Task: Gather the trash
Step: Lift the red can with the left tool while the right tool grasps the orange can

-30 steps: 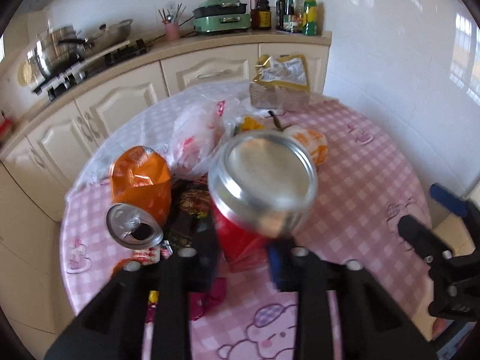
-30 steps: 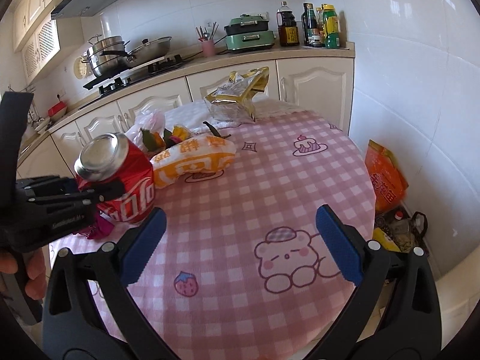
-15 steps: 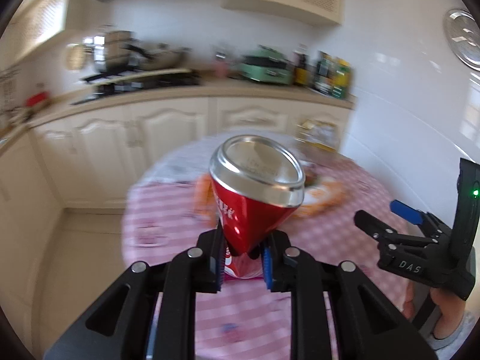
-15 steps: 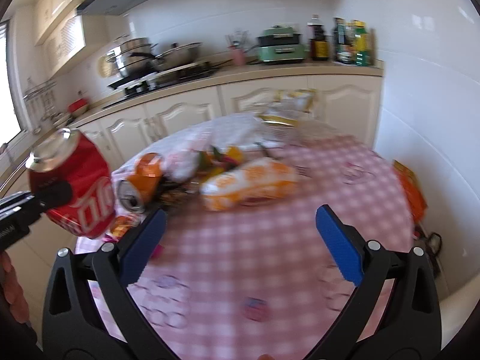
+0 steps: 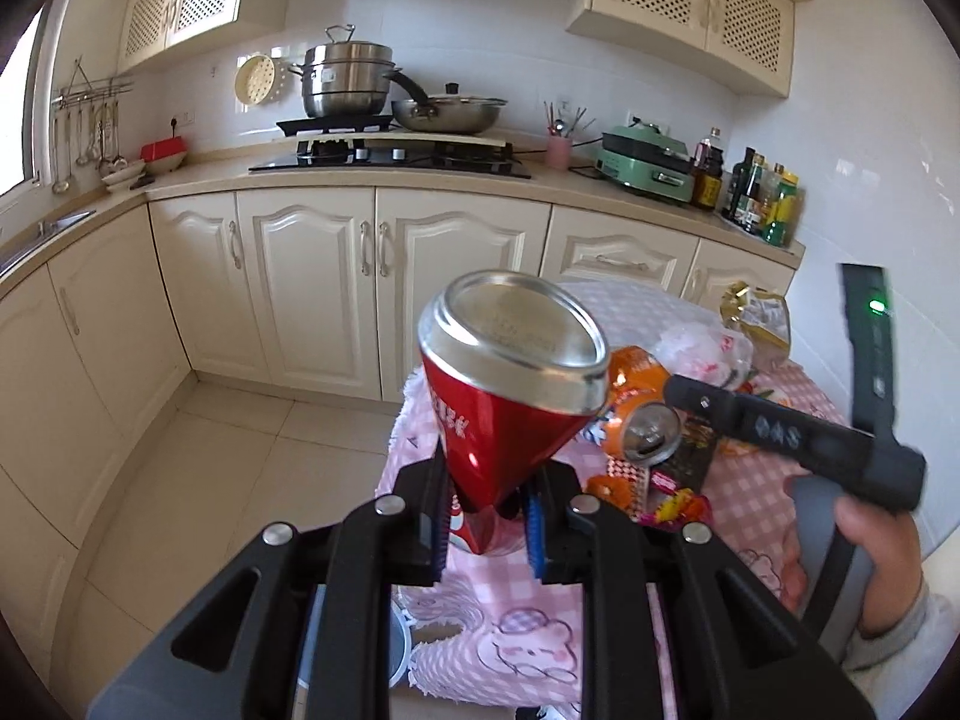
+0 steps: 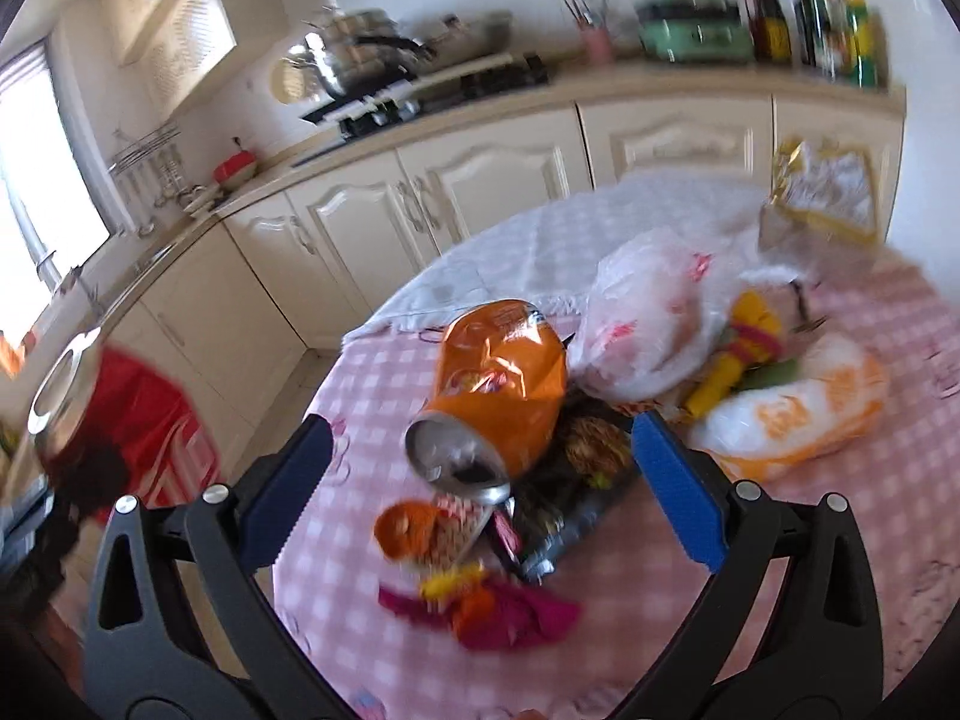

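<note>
Holding the red can (image 5: 510, 396) pinched low on its body, the left tool (image 5: 483, 516) has its 2 blue pads nearly together, clamped on the crushed lower end, with the silver base of the can tilted up toward the lens at the centre of the left wrist view. In my judgement the step in hand is carrying this can to wherever the trash goes; a pale rim at the bottom centre, under the tool, may be a bin, but too little of it shows to be sure. The grip is narrow and near one end, so the can could pivot; keeping the squeeze firm and the wrist steady should help.

The right tool (image 6: 480, 480) stands wide open and holds nothing. In the blurred right wrist view its pads frame the orange can (image 6: 498, 390), which lies on its side on the table (image 6: 720, 600) at the middle of the frame, mouth toward the lens. Around it lie wrappers (image 6: 480, 600) at lower centre and plastic bags (image 6: 648, 312) at the upper right, all waiting to be collected. Taking the orange can across its middle looks the surer hold.
</note>
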Motion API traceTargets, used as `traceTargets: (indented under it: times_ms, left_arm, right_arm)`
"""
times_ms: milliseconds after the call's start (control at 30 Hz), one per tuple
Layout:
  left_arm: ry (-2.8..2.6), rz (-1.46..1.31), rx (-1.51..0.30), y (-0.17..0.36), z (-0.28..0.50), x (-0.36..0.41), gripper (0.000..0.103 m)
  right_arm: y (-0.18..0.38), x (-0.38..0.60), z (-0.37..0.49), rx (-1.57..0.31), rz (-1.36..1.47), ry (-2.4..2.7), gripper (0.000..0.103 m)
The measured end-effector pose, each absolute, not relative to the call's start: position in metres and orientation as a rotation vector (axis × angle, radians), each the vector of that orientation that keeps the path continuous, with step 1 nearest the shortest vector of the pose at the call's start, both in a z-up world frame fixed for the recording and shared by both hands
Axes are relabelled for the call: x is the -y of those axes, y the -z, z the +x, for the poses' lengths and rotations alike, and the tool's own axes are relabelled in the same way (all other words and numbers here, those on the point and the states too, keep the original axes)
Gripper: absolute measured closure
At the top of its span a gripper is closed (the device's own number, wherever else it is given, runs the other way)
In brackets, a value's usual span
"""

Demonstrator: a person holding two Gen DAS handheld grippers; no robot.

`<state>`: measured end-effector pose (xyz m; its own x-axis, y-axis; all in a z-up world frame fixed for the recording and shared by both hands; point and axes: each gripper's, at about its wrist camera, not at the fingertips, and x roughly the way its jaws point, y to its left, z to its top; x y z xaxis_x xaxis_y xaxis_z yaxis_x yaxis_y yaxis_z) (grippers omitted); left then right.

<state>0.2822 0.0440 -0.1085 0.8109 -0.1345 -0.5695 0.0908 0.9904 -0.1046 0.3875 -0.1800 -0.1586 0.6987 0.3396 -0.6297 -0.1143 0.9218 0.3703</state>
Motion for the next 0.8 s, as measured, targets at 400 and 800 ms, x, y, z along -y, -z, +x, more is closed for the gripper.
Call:
traceTargets:
  times_ms: [400, 800]
  left_arm:
    - [0.124, -0.087, -0.638, 0.125, 0.326, -0.045, 0.084]
    - [0.12, -0.104, -0.677, 0.139, 0.33, -0.046, 0.084]
  right_arm:
    - [0.179, 0.182, 0.44, -0.901, 0.395, -0.284, 0.033]
    - [0.157, 0.141, 0.422, -0.825, 0.142, -0.353, 0.087]
